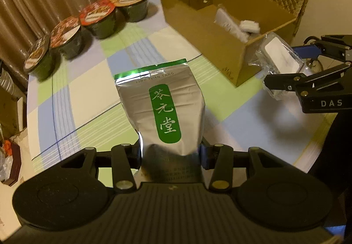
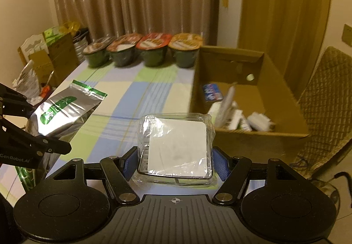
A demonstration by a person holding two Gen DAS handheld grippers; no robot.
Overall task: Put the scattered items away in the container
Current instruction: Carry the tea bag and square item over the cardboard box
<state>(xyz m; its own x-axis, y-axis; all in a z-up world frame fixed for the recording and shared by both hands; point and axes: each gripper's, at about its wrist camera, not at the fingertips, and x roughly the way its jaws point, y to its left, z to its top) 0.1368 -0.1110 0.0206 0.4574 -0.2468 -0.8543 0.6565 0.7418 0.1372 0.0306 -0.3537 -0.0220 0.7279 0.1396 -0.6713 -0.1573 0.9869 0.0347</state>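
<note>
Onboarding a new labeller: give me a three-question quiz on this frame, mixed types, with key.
1. True or false: the left gripper holds the silver pouch.
2. What does the right gripper hold? A) a noodle cup B) a clear-wrapped square pack C) nothing
3. How many lidded cups stand in the row along the curtain side of the table?

Key: 1 true; 2 B, the clear-wrapped square pack; 3 four. The cardboard box already has items inside.
</note>
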